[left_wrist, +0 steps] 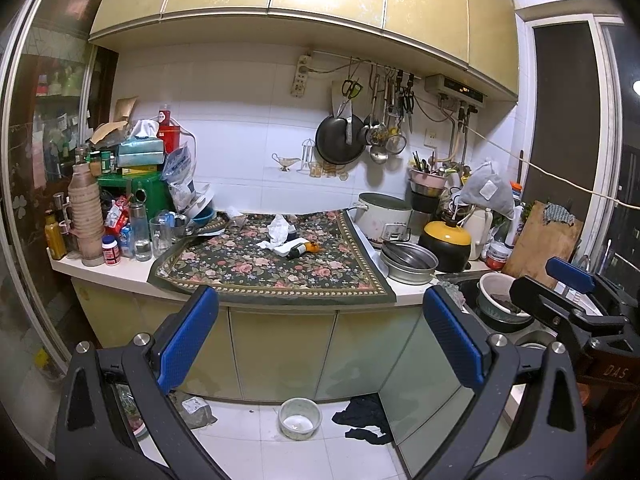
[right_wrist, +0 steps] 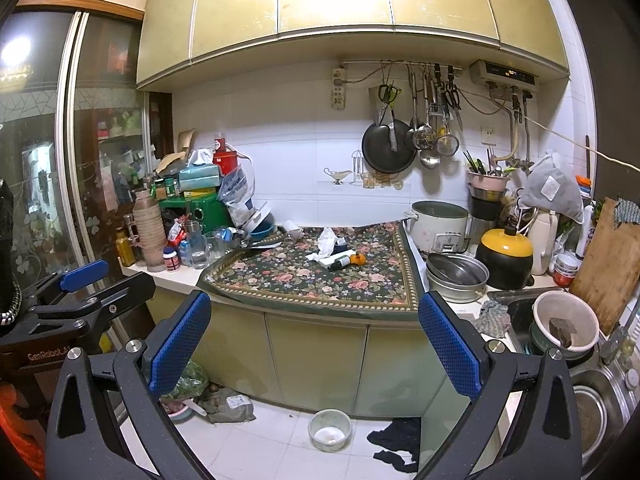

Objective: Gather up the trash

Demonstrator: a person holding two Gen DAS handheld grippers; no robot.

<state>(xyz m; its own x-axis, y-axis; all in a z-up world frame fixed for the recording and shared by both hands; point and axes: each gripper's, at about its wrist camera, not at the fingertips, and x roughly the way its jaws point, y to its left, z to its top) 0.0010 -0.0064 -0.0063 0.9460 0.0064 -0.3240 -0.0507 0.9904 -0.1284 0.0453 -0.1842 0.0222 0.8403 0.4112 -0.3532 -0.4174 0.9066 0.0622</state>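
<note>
On the far tabletop [left_wrist: 120,270], seen from the left wrist view, crumpled tissue [left_wrist: 277,232] lies on the floral cloth [left_wrist: 276,268] beside a small bottle [left_wrist: 298,249]; the left hand-held gripper [left_wrist: 320,336] is spread and empty, well short of it. From the right wrist view, the right hand-held gripper [right_wrist: 316,338] is likewise spread. A careless reach could knock the glasses [right_wrist: 200,254] or snag the cloth.
</note>
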